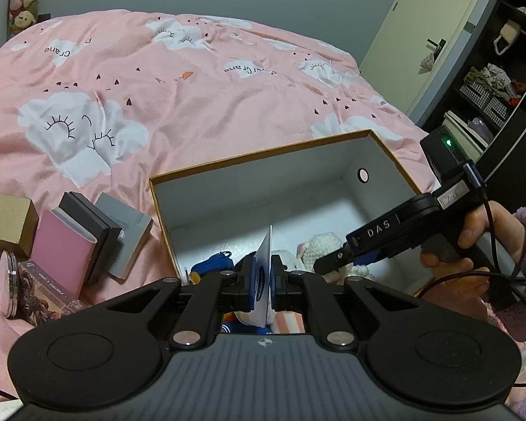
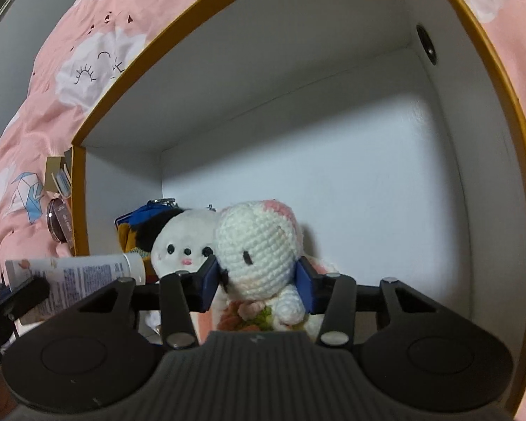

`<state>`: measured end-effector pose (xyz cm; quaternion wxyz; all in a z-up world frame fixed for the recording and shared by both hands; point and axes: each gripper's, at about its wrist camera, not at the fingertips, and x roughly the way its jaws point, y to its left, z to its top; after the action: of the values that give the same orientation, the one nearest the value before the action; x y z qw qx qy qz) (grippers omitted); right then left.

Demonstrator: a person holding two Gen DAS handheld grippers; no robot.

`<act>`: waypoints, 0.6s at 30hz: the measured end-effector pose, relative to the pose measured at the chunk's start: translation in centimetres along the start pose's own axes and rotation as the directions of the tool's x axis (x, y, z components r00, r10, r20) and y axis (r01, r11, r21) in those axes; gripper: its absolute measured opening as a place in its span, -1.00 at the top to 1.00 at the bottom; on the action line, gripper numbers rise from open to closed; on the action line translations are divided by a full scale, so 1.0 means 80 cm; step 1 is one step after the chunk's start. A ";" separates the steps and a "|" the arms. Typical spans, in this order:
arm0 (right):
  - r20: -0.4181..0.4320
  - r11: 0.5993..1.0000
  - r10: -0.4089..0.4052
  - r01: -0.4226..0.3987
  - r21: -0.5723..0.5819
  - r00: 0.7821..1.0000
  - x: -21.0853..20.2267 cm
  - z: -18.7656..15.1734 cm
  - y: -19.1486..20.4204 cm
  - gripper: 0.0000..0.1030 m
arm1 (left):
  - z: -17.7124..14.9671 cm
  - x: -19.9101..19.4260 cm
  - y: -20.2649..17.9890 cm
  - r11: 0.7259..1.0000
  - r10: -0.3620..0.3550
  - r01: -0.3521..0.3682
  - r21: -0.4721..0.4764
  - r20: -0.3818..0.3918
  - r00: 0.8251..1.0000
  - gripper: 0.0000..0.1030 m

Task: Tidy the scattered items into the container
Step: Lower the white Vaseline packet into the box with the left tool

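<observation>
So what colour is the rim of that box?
Mustard yellow-orange rim, white inside; clearest in the right wrist view.

Dim, cool indoor light in both views, slightly grainy. Brightest on the box [image 2: 298, 161] floor around centre, fading to grey shadow on its walls toward 11 o'clock. Soft shadow behind the crochet doll [image 2: 259, 245] toward 3 o'clock. Strong fisheye bending at every edge, box rim bowed. Near bodywork at 6 o'clock soft, dark. No glare.

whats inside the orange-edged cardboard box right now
Inside the orange-edged cardboard box: a white crocheted doll, a white plush toy and a blue item behind. Whatever lies beneath them is covered.
</observation>
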<state>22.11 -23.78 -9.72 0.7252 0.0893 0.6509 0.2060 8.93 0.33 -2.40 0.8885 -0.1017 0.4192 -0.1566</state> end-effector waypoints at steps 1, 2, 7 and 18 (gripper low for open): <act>0.007 1.000 -0.004 0.004 -0.016 1.000 -0.002 -0.002 0.003 0.00 | -0.001 -0.001 0.001 1.000 -0.004 0.004 -0.002 0.000 1.000 0.84; 0.015 0.999 -0.010 0.011 -0.034 1.000 -0.003 -0.004 0.005 -0.04 | -0.001 -0.001 0.001 1.000 -0.008 0.008 -0.005 -0.004 1.000 0.84; 0.072 0.994 -0.050 0.057 -0.091 0.996 -0.014 -0.017 0.015 -0.07 | 0.004 -0.002 0.009 0.993 -0.103 0.101 -0.057 -0.051 0.993 0.83; 0.110 1.000 -0.004 0.007 -0.025 0.994 -0.042 -0.027 -0.008 -0.08 | -0.002 0.033 0.014 0.907 -0.330 0.318 -0.274 0.005 0.944 0.83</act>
<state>19.86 -26.02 -7.21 0.7616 0.0897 0.6075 0.2071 10.64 0.41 -4.76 0.8188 -0.2872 0.4324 -0.2451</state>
